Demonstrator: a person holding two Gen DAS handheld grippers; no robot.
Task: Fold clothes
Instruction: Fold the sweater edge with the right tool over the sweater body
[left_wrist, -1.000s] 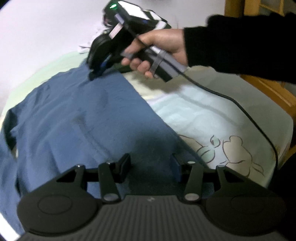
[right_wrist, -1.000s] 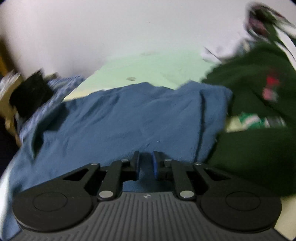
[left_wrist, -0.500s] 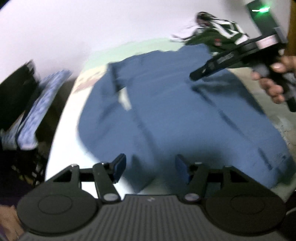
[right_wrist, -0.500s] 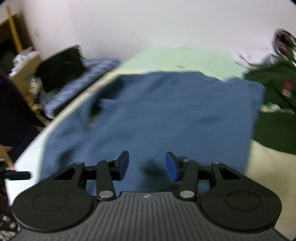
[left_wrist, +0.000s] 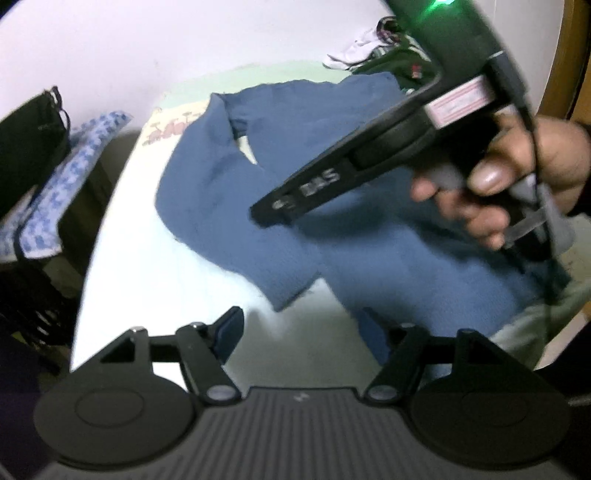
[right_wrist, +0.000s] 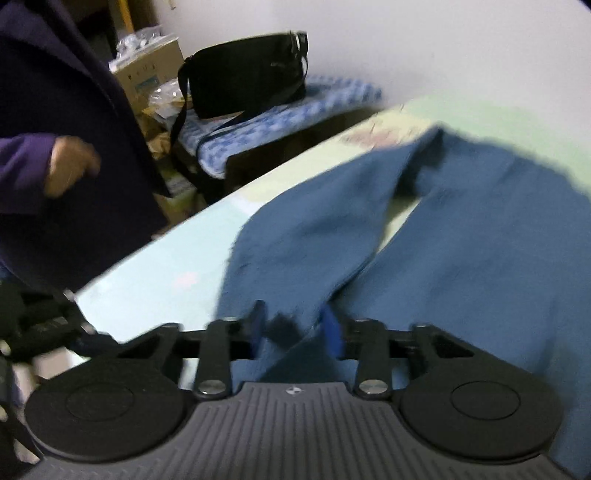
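Note:
A blue long-sleeved top (left_wrist: 332, 177) lies spread on the pale bed sheet (left_wrist: 155, 280), one sleeve (left_wrist: 229, 221) angled toward me with its cuff (left_wrist: 288, 295) near the front. My left gripper (left_wrist: 301, 332) hovers just short of that cuff; its jaws are opening with only sheet and a cloth edge below them. A hand holds my right gripper (left_wrist: 266, 216) low over the sleeve. In the right wrist view, the right gripper (right_wrist: 295, 328) has sleeve cloth (right_wrist: 303, 258) between its blue pads (right_wrist: 330, 328); its jaws are closing, a gap still showing.
A black bag (right_wrist: 247, 74) rests on a blue patterned cushion (right_wrist: 273, 122) beside the bed, with a cardboard box (right_wrist: 147, 74) behind. A dark green garment (left_wrist: 399, 66) lies at the far end. A person in dark purple (right_wrist: 74, 147) stands at the bed's edge.
Both views have swung from the top's body to its left sleeve. The right gripper has crossed close in front of the left camera. Left jaws stand wider; right jaws opened, then narrowed around the sleeve.

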